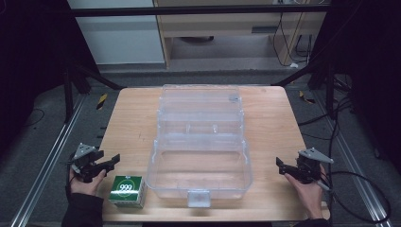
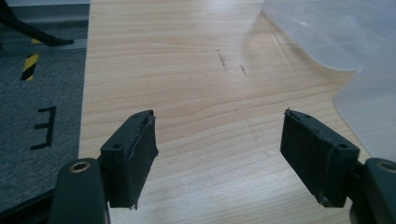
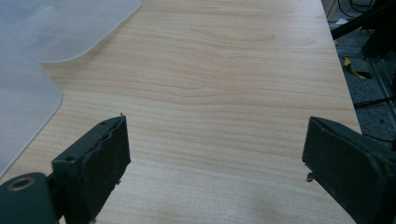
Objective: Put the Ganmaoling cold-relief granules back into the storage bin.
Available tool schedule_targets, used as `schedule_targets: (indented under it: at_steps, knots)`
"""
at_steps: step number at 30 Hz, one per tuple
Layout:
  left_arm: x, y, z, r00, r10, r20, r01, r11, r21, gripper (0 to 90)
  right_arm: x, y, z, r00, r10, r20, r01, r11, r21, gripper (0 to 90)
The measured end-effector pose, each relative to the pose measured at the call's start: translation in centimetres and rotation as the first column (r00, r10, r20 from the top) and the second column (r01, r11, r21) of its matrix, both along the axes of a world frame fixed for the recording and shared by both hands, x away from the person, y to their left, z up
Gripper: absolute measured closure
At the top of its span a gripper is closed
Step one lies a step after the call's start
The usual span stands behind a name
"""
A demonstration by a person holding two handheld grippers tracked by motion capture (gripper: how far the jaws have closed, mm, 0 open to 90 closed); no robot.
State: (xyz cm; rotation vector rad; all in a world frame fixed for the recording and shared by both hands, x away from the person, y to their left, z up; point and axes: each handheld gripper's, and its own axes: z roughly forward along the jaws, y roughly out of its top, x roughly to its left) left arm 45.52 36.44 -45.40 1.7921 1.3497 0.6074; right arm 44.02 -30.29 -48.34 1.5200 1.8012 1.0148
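Note:
A clear plastic case lies with its lid swung back, in the middle of the wooden table; I see nothing inside it. A small green box marked 999 stands near the front edge, left of the case. My left gripper hovers just left of and behind the green box. Its jaws stand apart over bare wood. My right gripper is held near the table's right front, right of the case, and is also open with nothing between its pads.
The case's clear wall shows at the upper right of the left gripper view, and its edge at the upper left of the right gripper view. Grey floor with metal rails and cables surrounds the table. A pale cabinet stands behind.

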Motion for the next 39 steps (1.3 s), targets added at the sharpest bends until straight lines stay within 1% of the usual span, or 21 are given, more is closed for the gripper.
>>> schedule_targets:
  at_steps: [3,4,8,10,14,15,16,20,21,22,23,24,25,26,27,33,34,35,36,38,39]
  knots:
    - [0.0,-0.1,0.5,0.9992,-0.035,0.02,0.035,0.9994,-0.009,26.3,-0.5,0.0,0.1,1.0,0.007,0.002,-0.007,1.0,-0.006,7.6]
    - [0.0,-0.1,0.7,0.9985,-0.05,0.024,0.05,0.9988,0.001,26.1,-0.6,0.0,0.1,0.9999,0.01,0.004,-0.01,0.9999,-0.014,7.5]
    - [-0.2,0.1,1.3,0.9957,-0.082,0.043,0.083,0.9966,-0.003,25.1,-0.9,0.0,0.2,0.9999,0.006,0.009,-0.006,0.9995,-0.031,7.2]
    - [-0.2,0.2,1.5,0.9947,-0.093,0.044,0.093,0.9957,-0.005,24.9,-0.9,0.1,0.2,0.9999,0.006,0.01,-0.006,0.9994,-0.035,7.1]
    - [-0.3,0.5,2.7,0.9866,-0.155,0.052,0.155,0.9879,0.004,23.4,-0.9,0.2,0.1,0.9998,0.012,0.013,-0.012,0.9988,-0.048,6.5]
    - [-0.3,0.5,2.7,0.9866,-0.155,0.052,0.155,0.9879,0.004,22.9,-0.9,0.2,0.1,0.9998,0.014,0.012,-0.013,0.9987,-0.048,6.5]
    - [-0.4,0.6,3.3,0.9799,-0.192,0.054,0.192,0.9813,0.003,22.7,-0.9,0.3,0.1,0.9998,0.015,0.01,-0.014,0.9988,-0.048,6.3]
    - [-0.4,0.8,4.5,0.9665,-0.253,0.045,0.252,0.9675,0.017,21.2,-0.9,0.3,0.0,0.9997,0.023,0.011,-0.022,0.9982,-0.055,6.2]
    - [-0.4,0.8,4.5,0.9665,-0.253,0.045,0.252,0.9675,0.017,20.8,-0.9,0.3,0.0,0.9997,0.023,0.011,-0.022,0.9982,-0.055,6.2]
    - [-0.4,0.8,5.0,0.9595,-0.279,0.04,0.278,0.9602,0.028,20.6,-0.9,0.3,0.0,0.9996,0.025,0.012,-0.024,0.9981,-0.057,6.1]
    - [-0.4,0.8,5.0,0.9595,-0.279,0.04,0.278,0.9602,0.028,20.5,-0.9,0.3,0.0,0.9996,0.025,0.012,-0.024,0.9981,-0.057,6.1]
    - [-0.4,0.8,5.2,0.9553,-0.293,0.035,0.292,0.9558,0.032,20.0,-0.9,0.3,0.0,0.9996,0.025,0.01,-0.025,0.9979,-0.059,6.0]
    - [-0.4,0.6,5.6,0.9469,-0.32,0.028,0.319,0.9468,0.042,19.8,-0.9,0.4,0.0,0.9997,0.025,0.009,-0.024,0.9979,-0.06,5.8]
    - [-0.4,0.5,5.7,0.9409,-0.338,0.023,0.336,0.9402,0.054,19.7,-0.8,0.4,-0.1,0.9996,0.027,0.01,-0.027,0.9976,-0.065,5.8]
    - [-0.4,0.4,5.9,0.9364,-0.35,0.018,0.349,0.935,0.066,19.3,-0.8,0.4,-0.1,0.9996,0.028,0.009,-0.027,0.9975,-0.065,5.8]
    - [-0.3,-0.2,6.8,0.9043,-0.426,-0.033,0.426,0.8938,0.141,18.1,-0.9,0.5,-0.1,0.9994,0.035,0.009,-0.034,0.9972,-0.067,5.3]
    - [-0.3,-0.2,6.8,0.9043,-0.426,-0.033,0.426,0.8938,0.141,17.7,-0.9,0.5,-0.1,0.9994,0.035,0.009,-0.034,0.9972,-0.067,5.3]
    - [-0.2,-0.3,7.1,0.8957,-0.442,-0.046,0.444,0.8815,0.162,17.3,-0.9,0.5,-0.1,0.9993,0.037,0.009,-0.036,0.9969,-0.07,5.2]
    - [-0.2,-0.3,7.1,0.8957,-0.442,-0.046,0.444,0.8815,0.162,17.1,-0.9,0.5,-0.1,0.9993,0.037,0.009,-0.036,0.9969,-0.07,5.2]
    - [-0.3,-0.6,7.3,0.8877,-0.457,-0.054,0.459,0.8713,0.173,16.9,-0.9,0.5,-0.1,0.9992,0.037,0.012,-0.036,0.9969,-0.07,5.2]
    - [-0.3,-0.8,7.5,0.8761,-0.478,-0.062,0.481,0.8572,0.184,16.6,-0.9,0.5,-0.1,0.9992,0.038,0.014,-0.037,0.997,-0.068,5.0]
